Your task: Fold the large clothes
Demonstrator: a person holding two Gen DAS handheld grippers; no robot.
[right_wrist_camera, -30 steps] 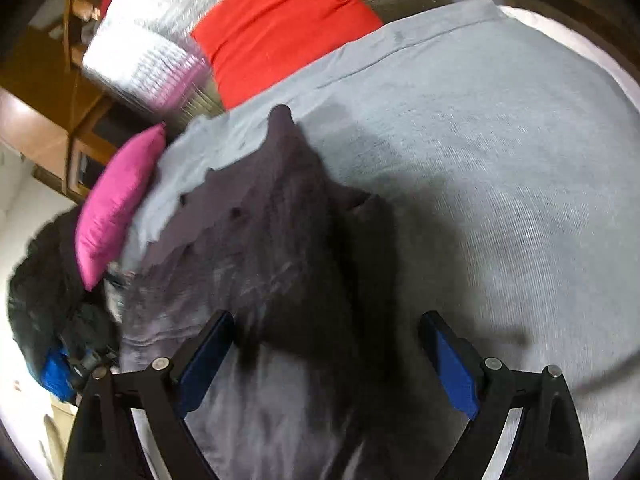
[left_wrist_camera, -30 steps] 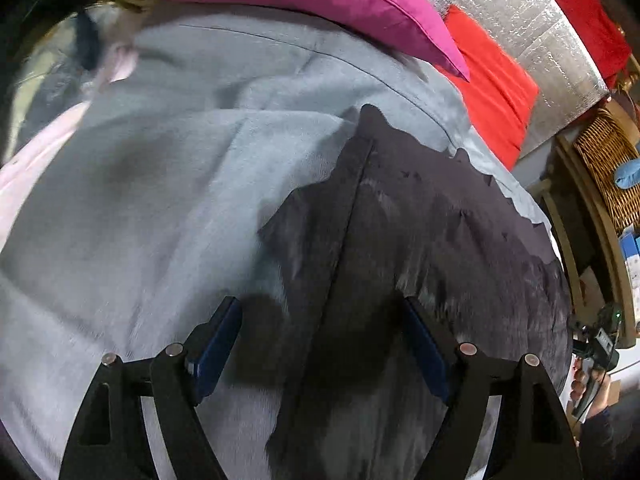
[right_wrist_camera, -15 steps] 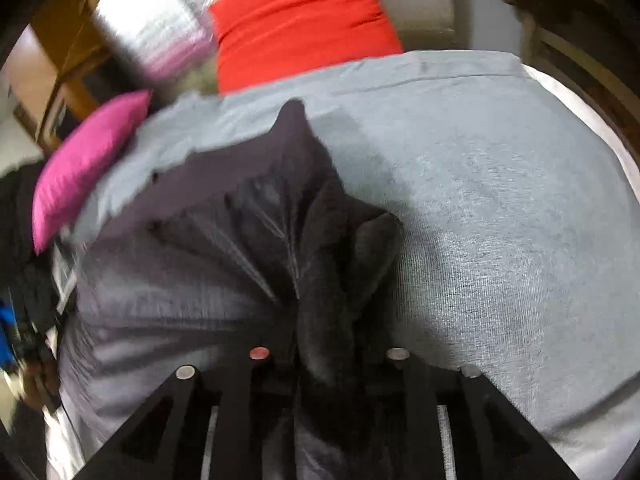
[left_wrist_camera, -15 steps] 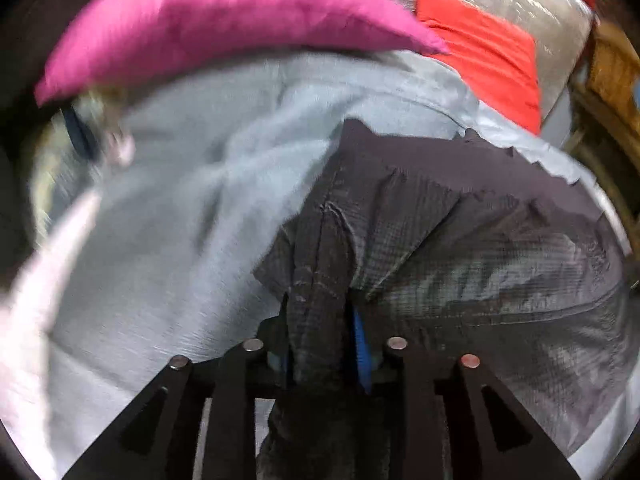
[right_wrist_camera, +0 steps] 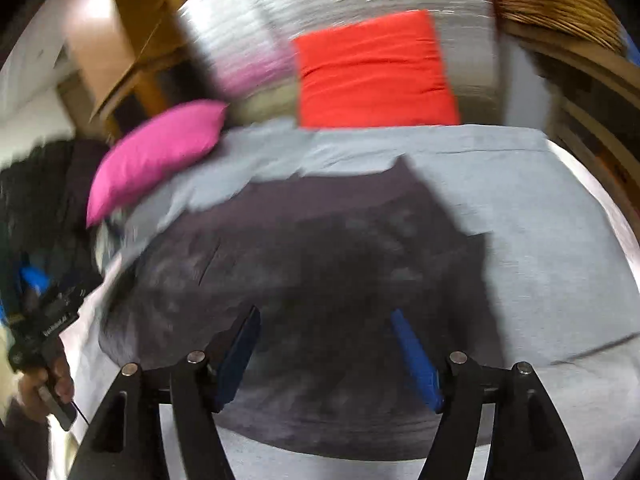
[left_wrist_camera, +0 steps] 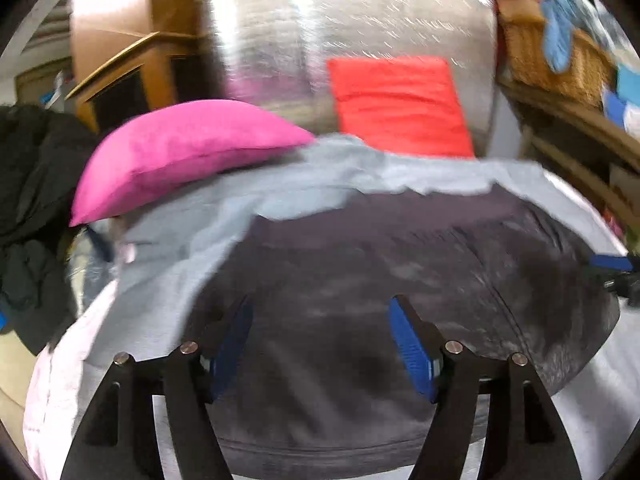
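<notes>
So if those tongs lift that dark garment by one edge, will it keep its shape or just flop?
Most likely it flops: the dark garment lies limp and follows the grey sheet beneath it, with soft rumples. It looks thin, so probably light for its spread. It would likely drag and bunch rather than slide cleanly. Both tongs have just been opening, with nothing pinched between them.

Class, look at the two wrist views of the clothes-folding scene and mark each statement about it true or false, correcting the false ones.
1. The dark garment lies on a grey sheet. True.
2. The left claw is clamped on the garment. False: its jaws have just been opening and stand apart, with nothing pinched between them.
3. A pink cushion rests at the far left edge of the sheet. True.
4. The red cushion lies on top of the dark garment. False: it stands behind the sheet, against a silver backing.
5. The right claw is open. True.
</notes>
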